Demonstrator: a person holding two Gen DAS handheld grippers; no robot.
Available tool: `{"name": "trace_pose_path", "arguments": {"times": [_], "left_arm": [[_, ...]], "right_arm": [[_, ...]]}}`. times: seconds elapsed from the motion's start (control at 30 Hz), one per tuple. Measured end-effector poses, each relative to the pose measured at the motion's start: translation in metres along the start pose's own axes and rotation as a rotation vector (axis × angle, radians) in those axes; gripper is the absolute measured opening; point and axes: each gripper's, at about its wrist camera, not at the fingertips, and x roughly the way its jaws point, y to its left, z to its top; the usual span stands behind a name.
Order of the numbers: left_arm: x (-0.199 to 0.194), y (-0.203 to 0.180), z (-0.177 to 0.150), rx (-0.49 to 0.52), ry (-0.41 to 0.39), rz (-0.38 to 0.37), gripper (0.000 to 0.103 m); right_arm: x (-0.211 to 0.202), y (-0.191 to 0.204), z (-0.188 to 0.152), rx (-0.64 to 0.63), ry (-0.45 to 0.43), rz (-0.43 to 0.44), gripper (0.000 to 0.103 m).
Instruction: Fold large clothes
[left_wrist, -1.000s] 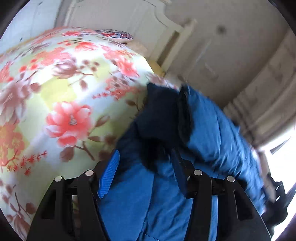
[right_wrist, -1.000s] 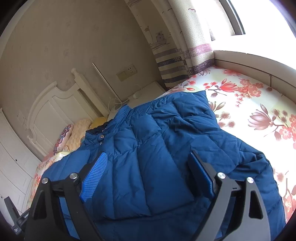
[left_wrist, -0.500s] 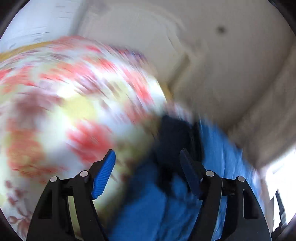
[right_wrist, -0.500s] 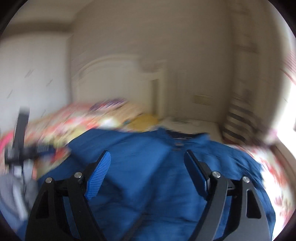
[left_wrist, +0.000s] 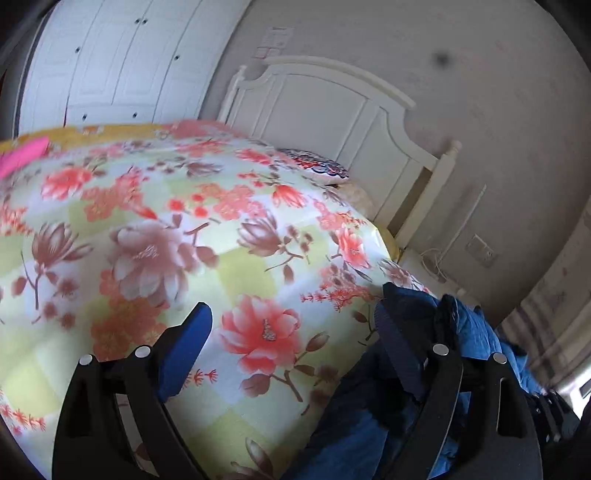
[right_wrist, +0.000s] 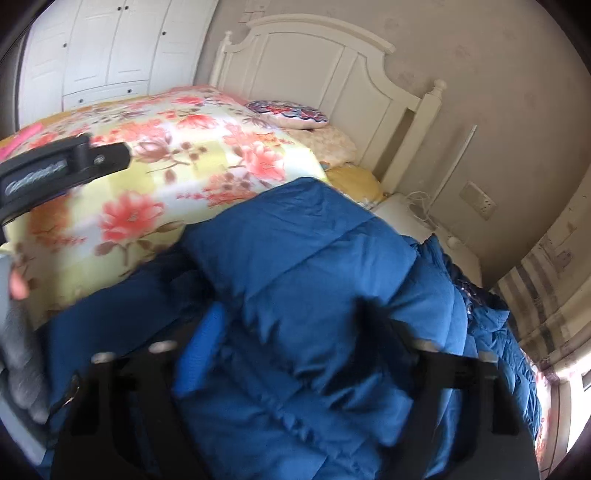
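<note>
A puffy blue jacket (right_wrist: 314, 266) lies bunched on the bed's floral quilt (right_wrist: 177, 155). My right gripper (right_wrist: 291, 328) is closing, and a thick fold of the jacket fills the gap and touches both blurred pads. My left gripper (left_wrist: 291, 306) is opening above the floral quilt (left_wrist: 177, 240) with nothing between its fingers. The jacket's dark collar end (left_wrist: 413, 314) lies just behind its right finger. In the right wrist view the left gripper's black body (right_wrist: 62, 166) shows at the left edge, with a person's hand (right_wrist: 18, 284) below it.
A white headboard (right_wrist: 332, 66) stands at the far end, with a patterned pillow (right_wrist: 288, 112) and a yellow pillow (right_wrist: 354, 181) before it. White wardrobe doors (left_wrist: 122, 66) fill the left. A white nightstand with cables (right_wrist: 417, 214) and striped curtains (right_wrist: 535, 291) are on the right.
The left jaws have opened and let go of the jacket, and the gripper has swung left over the quilt. The right gripper rolled, swept across the jacket and narrowed onto a fold.
</note>
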Motion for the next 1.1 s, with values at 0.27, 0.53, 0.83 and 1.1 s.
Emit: {"name": "trace_pose_path", "arguments": {"times": [0.27,0.53,0.83,1.1], "left_arm": [[0.002,0.000,0.000,-0.007,0.013,-0.003,0.083],[0.005,-0.008,-0.004,0.033,0.028,-0.004,0.089],[0.009,-0.012,-0.005,0.056,0.038,0.006,0.089],[0.010,-0.010,-0.005,0.050,0.042,0.004,0.089]], "right_arm": [[-0.101,-0.205,-0.095,0.966,-0.362,0.196,0.020],[-0.084,-0.279,-0.244,1.396,-0.191,0.181,0.077],[-0.073,-0.271,-0.224,1.302,-0.128,0.167,0.021],[-0.106,-0.269,-0.186,1.101,-0.260,0.076,0.021]]}}
